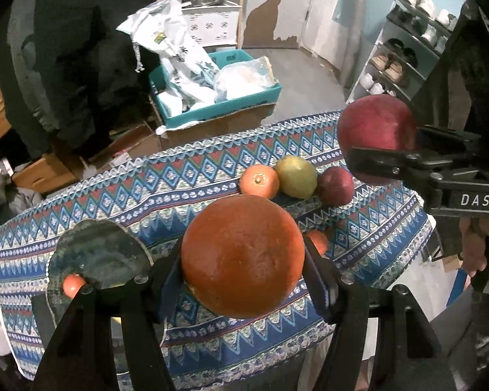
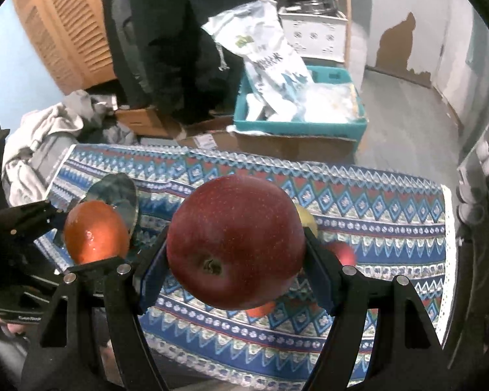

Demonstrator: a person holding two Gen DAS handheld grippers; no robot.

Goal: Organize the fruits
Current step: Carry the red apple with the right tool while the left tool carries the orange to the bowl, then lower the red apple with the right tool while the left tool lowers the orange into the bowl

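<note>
The right gripper [image 2: 236, 251] clamps a red apple [image 2: 236, 242] above the patterned tablecloth [image 2: 375, 215]. At left, the left gripper [image 2: 81, 238] holds an orange [image 2: 96, 231] before a glass plate [image 2: 120, 195]. A teal crate [image 2: 296, 127] of bags sits beyond the table.

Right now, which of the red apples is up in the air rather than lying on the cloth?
The big red apple, clamped in the right gripper jaws. The smaller red apple lies on the patterned cloth, beside the yellow-green fruit.
</note>
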